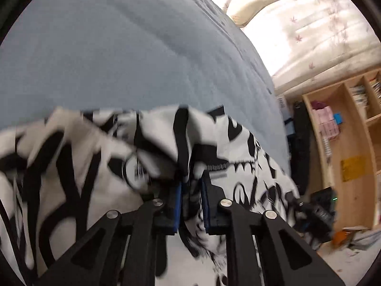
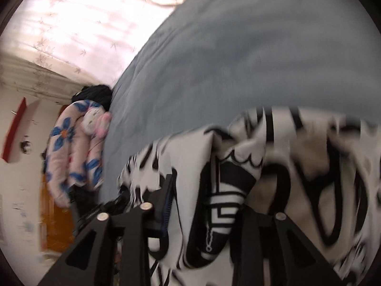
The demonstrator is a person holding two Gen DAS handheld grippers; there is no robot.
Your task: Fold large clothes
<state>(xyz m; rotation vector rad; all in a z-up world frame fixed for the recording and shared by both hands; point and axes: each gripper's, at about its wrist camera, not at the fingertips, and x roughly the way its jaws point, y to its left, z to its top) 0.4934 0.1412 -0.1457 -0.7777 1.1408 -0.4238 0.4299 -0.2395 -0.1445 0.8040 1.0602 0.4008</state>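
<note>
A: Where is the garment?

B: The black-and-white printed garment (image 1: 78,166) lies bunched on the blue-grey bedcover (image 1: 119,47), near the cover's lower edge in both wrist views. Part of it is lifted off the cover into a ridge.

A: What has the left gripper (image 1: 191,190) got?

B: Its blue-padded jaws stand close together with a fold of the garment pinched between them; a dark band of the cloth runs up out of the gap.

A: And the right gripper (image 2: 204,205)?

B: Its jaws are wider apart, with a thick bundle of the same garment between them. The left finger (image 2: 166,197) shows its blue pad against the cloth; the other finger is covered by fabric, so the grip looks firm, though the blur makes that hard to confirm.

A: Anything else around?

B: A wooden shelf (image 1: 345,147) beside the bed in the left view, and a flowered quilt (image 2: 76,152) at the bed's edge in the right view, under a pale curtain (image 2: 83,23).
</note>
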